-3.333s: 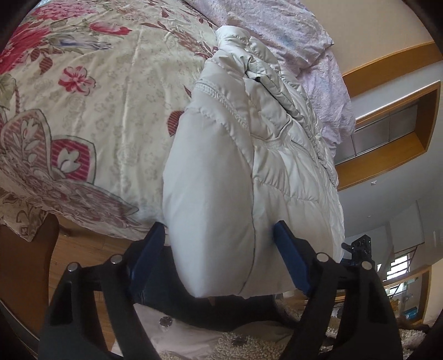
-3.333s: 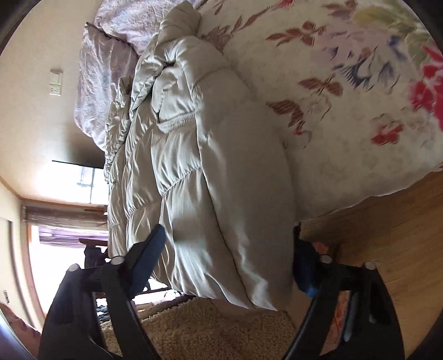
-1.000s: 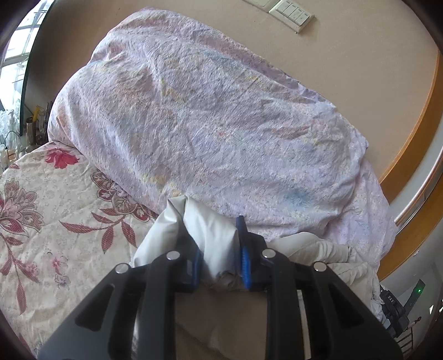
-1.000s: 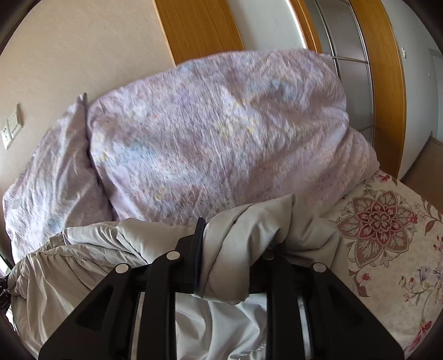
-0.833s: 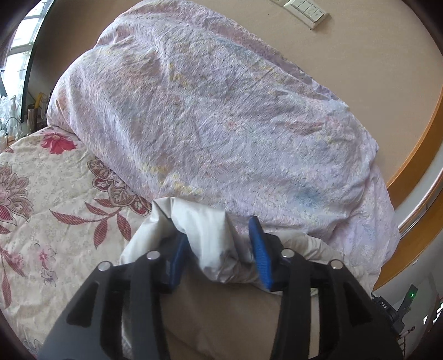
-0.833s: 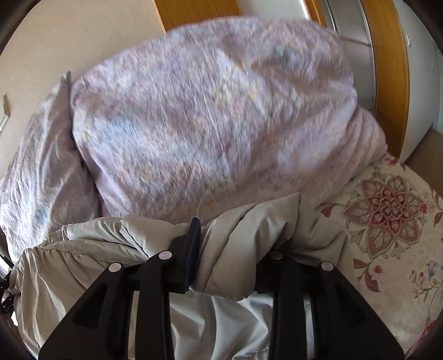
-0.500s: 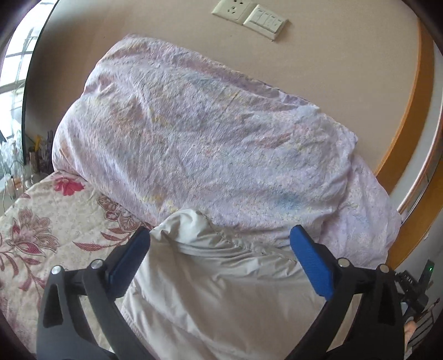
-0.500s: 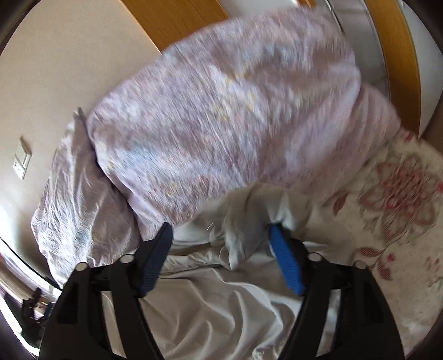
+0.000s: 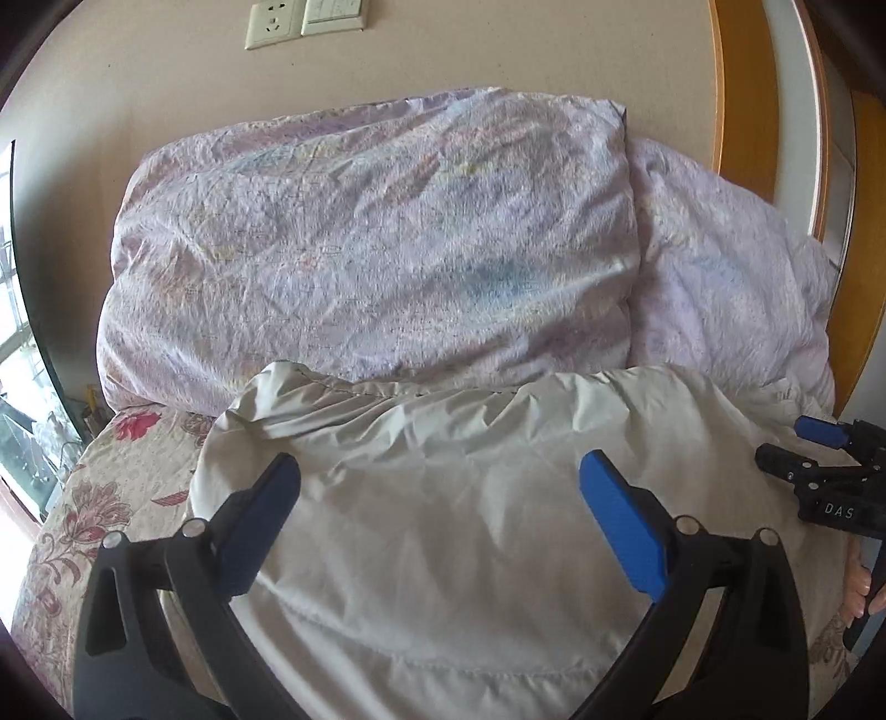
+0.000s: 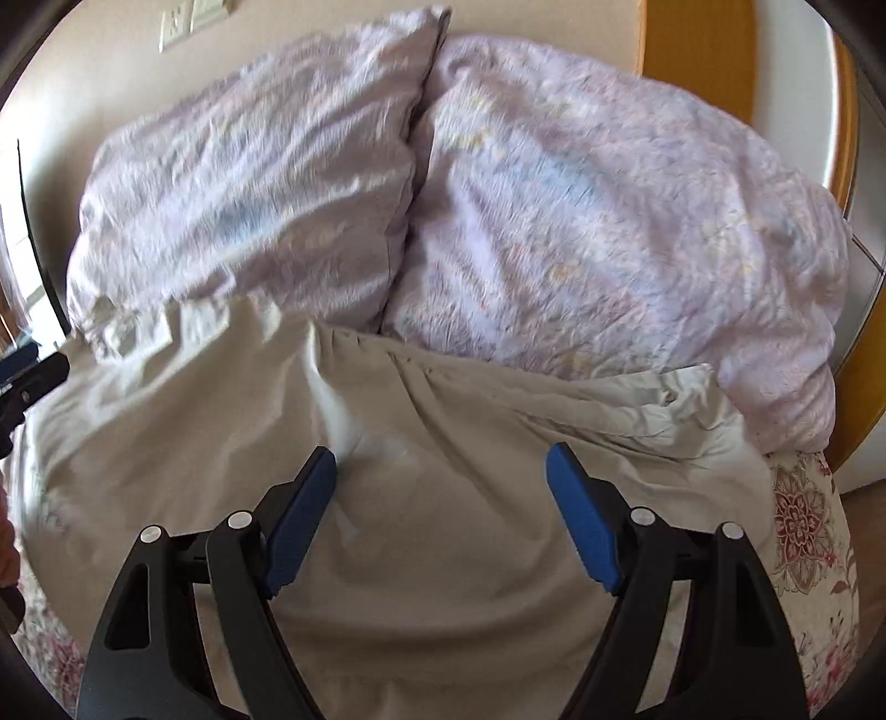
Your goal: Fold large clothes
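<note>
A cream puffy down jacket (image 9: pixel 443 498) lies folded on the floral bed, its far edge against the pillows. It fills the lower half of the right wrist view too (image 10: pixel 415 498). My left gripper (image 9: pixel 440 482) is open and empty just above the jacket's left part. My right gripper (image 10: pixel 443 471) is open and empty above its right part. The right gripper also shows at the right edge of the left wrist view (image 9: pixel 825 471), and the left gripper's tip at the left edge of the right wrist view (image 10: pixel 27 376).
Two lilac pillows (image 9: pixel 360 249) (image 10: pixel 609 221) lean on the beige wall behind the jacket. The floral bedspread (image 9: pixel 111 498) extends left and right (image 10: pixel 803 526). A wooden frame (image 9: pixel 742 83) stands at the right. Wall sockets (image 9: pixel 304 22) sit above.
Both grippers held the jacket's edge by the pillows a second ago. They have let go, opened wide and drawn back; the jacket now lies flat, folded over.
</note>
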